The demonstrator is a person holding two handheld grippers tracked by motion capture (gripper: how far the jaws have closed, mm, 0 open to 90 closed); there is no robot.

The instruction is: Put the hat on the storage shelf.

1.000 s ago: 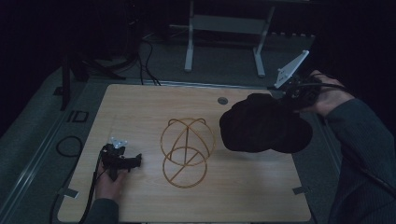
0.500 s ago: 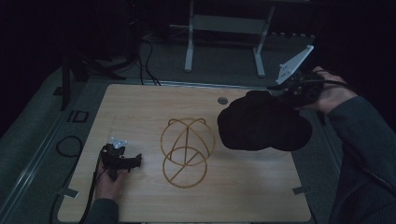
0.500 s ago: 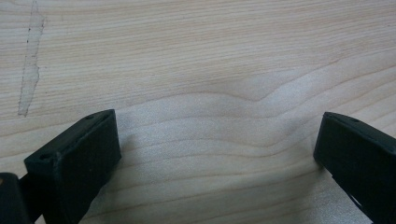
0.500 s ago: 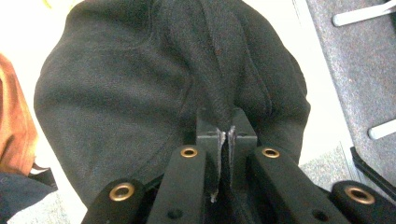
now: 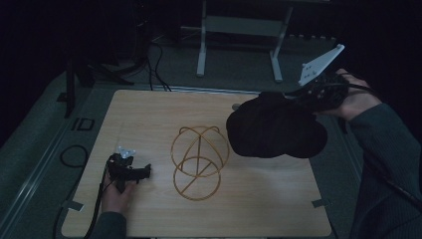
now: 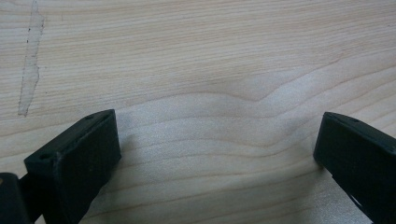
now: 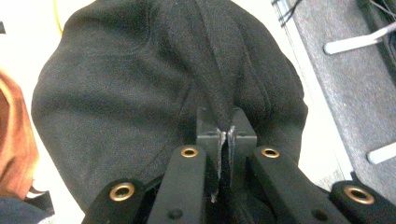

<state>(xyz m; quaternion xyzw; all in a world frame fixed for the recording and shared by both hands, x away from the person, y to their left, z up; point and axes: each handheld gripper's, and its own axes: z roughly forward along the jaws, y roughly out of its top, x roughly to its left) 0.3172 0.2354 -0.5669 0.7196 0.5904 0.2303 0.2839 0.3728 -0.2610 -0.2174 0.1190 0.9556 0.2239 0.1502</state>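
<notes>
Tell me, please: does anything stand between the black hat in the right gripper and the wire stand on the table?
Nothing visible does. The black hat hangs from the right gripper, shut on a fold, beside the wire stand. The left gripper rests open on the stand's far side.

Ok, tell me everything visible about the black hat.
The black hat looks like soft felt-like fabric, round with a creased crown. The right tongs are shut on a pinched fold of it, holding it above the table's right side, beside the wire stand. Whether it touches either cannot be told.
</notes>
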